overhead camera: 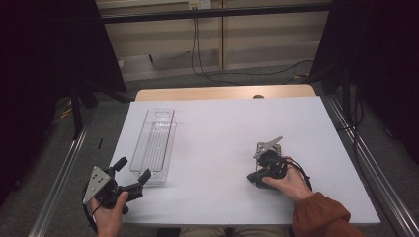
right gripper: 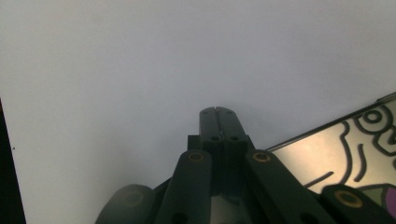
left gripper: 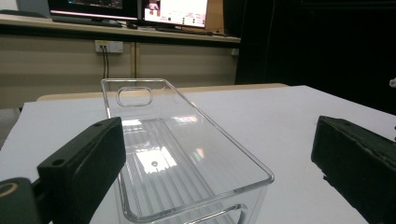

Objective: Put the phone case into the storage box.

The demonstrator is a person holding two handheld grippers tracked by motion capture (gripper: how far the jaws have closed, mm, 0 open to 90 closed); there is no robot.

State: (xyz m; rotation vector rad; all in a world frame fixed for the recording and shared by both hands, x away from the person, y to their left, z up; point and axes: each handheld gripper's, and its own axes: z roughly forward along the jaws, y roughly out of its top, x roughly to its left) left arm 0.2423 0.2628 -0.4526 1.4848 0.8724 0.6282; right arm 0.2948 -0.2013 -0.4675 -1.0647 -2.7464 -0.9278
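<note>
A clear plastic tray (overhead camera: 154, 143) lies lengthwise on the left of the white table (overhead camera: 222, 128), with a handle slot at its far end. My left gripper (overhead camera: 134, 168) is held at the tray's near end, open, its two black jaws spread to either side of the tray's near corner (left gripper: 243, 186). The tray looks empty. My right gripper (overhead camera: 254, 178) is over the table's right half, tilted down at the surface. In the right gripper view its jaws (right gripper: 217, 114) are pressed together with nothing between them.
A flat pale sheet with a black line drawing (right gripper: 345, 154) lies just to the right of the right gripper's jaws. Beyond the table's far wooden edge (overhead camera: 225, 92) are cables on the floor and a wall. Dark curtains stand at both sides.
</note>
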